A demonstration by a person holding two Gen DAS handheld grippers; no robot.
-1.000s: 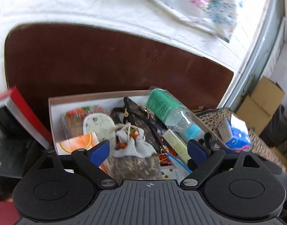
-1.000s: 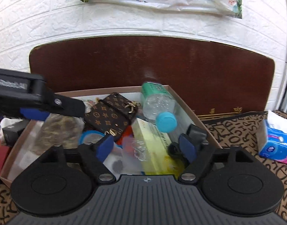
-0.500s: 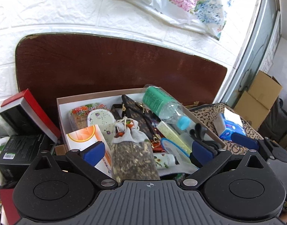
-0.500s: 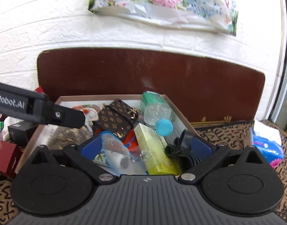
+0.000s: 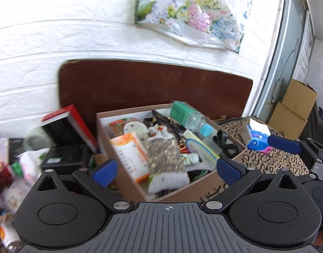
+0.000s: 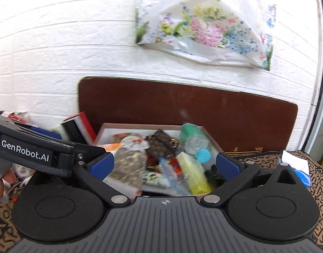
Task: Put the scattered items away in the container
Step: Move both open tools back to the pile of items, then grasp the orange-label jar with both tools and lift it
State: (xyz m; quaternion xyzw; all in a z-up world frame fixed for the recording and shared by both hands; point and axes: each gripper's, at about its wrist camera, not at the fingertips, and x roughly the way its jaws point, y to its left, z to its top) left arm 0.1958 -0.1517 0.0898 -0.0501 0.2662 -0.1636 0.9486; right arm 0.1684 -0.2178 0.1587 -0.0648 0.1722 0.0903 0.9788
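Observation:
A brown cardboard box (image 5: 229, 176) (image 6: 212, 142) holds several items: a water bottle with a green label (image 5: 189, 117) (image 6: 194, 140), a speckled cloth pouch (image 5: 164, 155) (image 6: 127, 166), an orange-and-white carton (image 5: 129, 154), a brown patterned wallet (image 6: 162, 145) and a yellow-green box (image 6: 193, 172). My left gripper (image 5: 166, 168) is open and empty, in front of the box. My right gripper (image 6: 163, 164) is open and empty, also in front of the box. The left gripper's body shows at the left of the right wrist view (image 6: 35, 154).
A red-and-black box (image 5: 70, 126) (image 6: 79, 124) and other clutter (image 5: 26, 164) lie left of the cardboard box. A blue tissue pack (image 5: 257, 136) (image 6: 296, 168) rests on the patterned cloth (image 5: 288, 160) at the right. A dark wooden board (image 5: 153, 86) stands behind.
Both grippers have drawn back and up from the box, which now looks smaller and farther. Both stay open and empty.

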